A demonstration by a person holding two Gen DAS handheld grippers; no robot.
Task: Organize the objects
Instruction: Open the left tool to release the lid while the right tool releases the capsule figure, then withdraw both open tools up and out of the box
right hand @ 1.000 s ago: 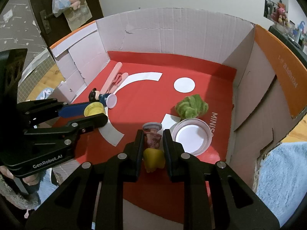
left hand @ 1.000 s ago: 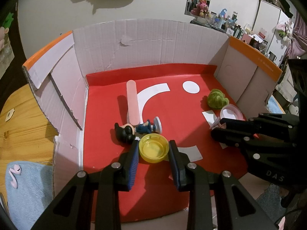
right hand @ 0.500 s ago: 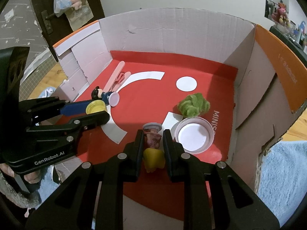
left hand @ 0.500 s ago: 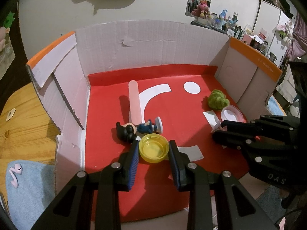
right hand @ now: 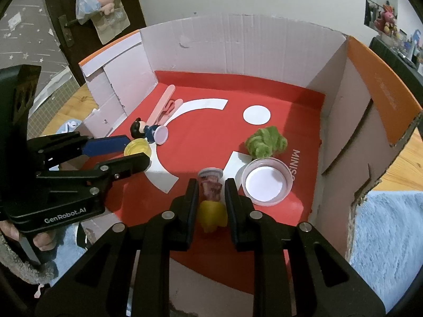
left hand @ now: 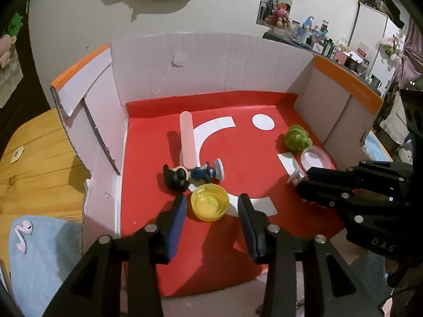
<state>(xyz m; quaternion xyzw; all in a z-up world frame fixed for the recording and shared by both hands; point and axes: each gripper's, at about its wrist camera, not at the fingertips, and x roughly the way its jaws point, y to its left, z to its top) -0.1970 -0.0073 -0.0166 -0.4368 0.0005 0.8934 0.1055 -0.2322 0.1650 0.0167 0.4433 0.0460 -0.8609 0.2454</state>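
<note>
Red paper lines the cardboard box (left hand: 211, 60) where both tools work. Spread wide, the left gripper (left hand: 211, 208) straddles the yellow lid (left hand: 210, 202), touching neither side. Clamped on a small figurine (right hand: 211, 192), the right gripper (right hand: 211, 194) sits beside a white lid (right hand: 267, 182), near the green pompom (right hand: 265, 142).

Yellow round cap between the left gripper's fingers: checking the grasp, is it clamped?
No, the yellow round cap sits with gaps to both left gripper fingers.
</note>
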